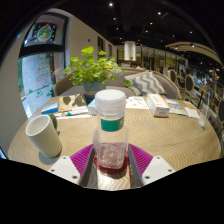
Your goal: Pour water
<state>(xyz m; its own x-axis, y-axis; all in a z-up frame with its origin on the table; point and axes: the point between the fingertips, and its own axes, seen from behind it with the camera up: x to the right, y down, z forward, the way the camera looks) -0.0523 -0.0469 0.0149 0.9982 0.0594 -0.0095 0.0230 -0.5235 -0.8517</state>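
Note:
A clear plastic water bottle with a white cap and a green label stands upright between my fingers. It holds a little water near its base. My gripper is shut on the bottle's lower part, with the magenta pads pressing on both sides. A pale cup stands on the round wooden table, to the left of the bottle and a little beyond my left finger; its mouth tilts towards me.
A potted green plant stands at the table's far side. Cards and leaflets lie around it. Chairs and a café room lie beyond. Bare tabletop lies to the right of the bottle.

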